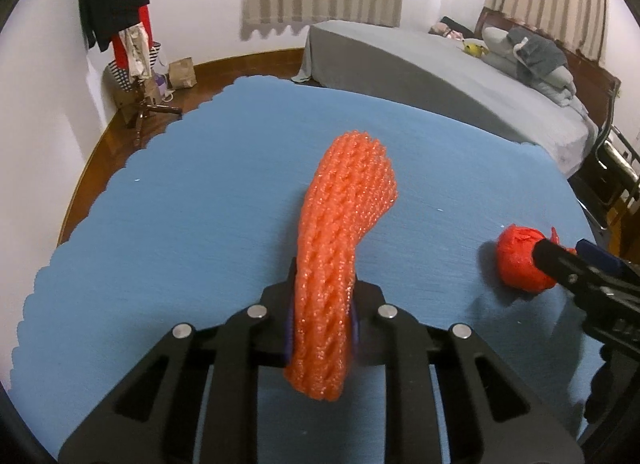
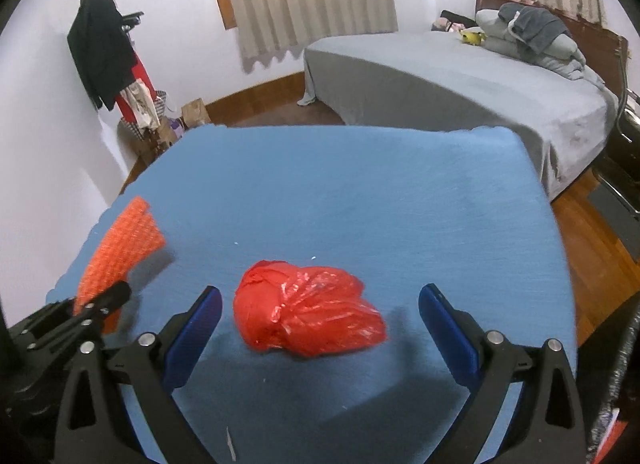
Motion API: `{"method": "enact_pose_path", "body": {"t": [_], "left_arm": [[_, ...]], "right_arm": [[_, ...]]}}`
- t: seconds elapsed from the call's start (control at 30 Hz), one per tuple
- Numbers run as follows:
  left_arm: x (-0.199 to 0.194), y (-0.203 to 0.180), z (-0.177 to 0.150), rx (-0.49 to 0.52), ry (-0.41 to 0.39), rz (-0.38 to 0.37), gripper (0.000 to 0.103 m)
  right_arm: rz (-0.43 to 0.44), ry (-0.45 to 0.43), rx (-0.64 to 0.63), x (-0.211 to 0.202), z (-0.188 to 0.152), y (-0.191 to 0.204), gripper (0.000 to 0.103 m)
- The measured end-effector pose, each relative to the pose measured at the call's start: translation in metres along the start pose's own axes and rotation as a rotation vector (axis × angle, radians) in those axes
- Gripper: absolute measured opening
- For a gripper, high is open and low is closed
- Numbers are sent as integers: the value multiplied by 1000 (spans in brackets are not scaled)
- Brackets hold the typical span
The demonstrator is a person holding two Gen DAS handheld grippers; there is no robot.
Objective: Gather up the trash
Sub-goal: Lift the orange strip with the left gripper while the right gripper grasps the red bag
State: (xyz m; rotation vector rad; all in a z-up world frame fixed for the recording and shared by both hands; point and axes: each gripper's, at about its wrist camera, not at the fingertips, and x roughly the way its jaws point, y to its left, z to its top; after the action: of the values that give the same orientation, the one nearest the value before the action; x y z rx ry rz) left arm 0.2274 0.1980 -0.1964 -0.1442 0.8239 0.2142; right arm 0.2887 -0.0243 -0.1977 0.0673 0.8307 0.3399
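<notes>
Left gripper [image 1: 320,324] clenched on orange foam net [image 1: 344,232], lifted above blue cloth [image 1: 180,223]. Right gripper [image 2: 320,304] spread wide around red plastic bag [image 2: 308,312].

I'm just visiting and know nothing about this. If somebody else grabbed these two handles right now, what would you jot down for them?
Left tongs: shut on the orange foam net, which is lifted above the blue cloth.
Right tongs: open, one finger on each side of the red plastic bag, not yet gripping it.
The bag lies on the cloth.
Done: net picked up.
Left: close on the bag, then take both to a bin; none is in view, so you will probably need to look for one.
</notes>
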Motion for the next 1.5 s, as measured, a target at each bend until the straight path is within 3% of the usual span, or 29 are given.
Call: {"method": "enact_pose_path", "body": {"t": [0.07,0.2,0.3,0.4,1.0,1.5], "left_arm": [[0,4,1,-4,0,6,19],[-2,5,0,-6,0,11,19],[-5,6,0,-6,-5,10,19],[-8,2,-1,-13,-8,5,19],[-70,-26,-1,30,-79,-54,19],[-151,-83,-16,106,-142,-152,19]], "right_arm": [[3,24,0,7,-3,2,95],[36,72,9,18,-6,2,78],[71,84,-8,16,-5,6,51],[94,91,-15,11,-5,6,45],[111,-67,-17,-95,-3,-4,44],[84,-167,-1,-201,-26,-37,44]]}}
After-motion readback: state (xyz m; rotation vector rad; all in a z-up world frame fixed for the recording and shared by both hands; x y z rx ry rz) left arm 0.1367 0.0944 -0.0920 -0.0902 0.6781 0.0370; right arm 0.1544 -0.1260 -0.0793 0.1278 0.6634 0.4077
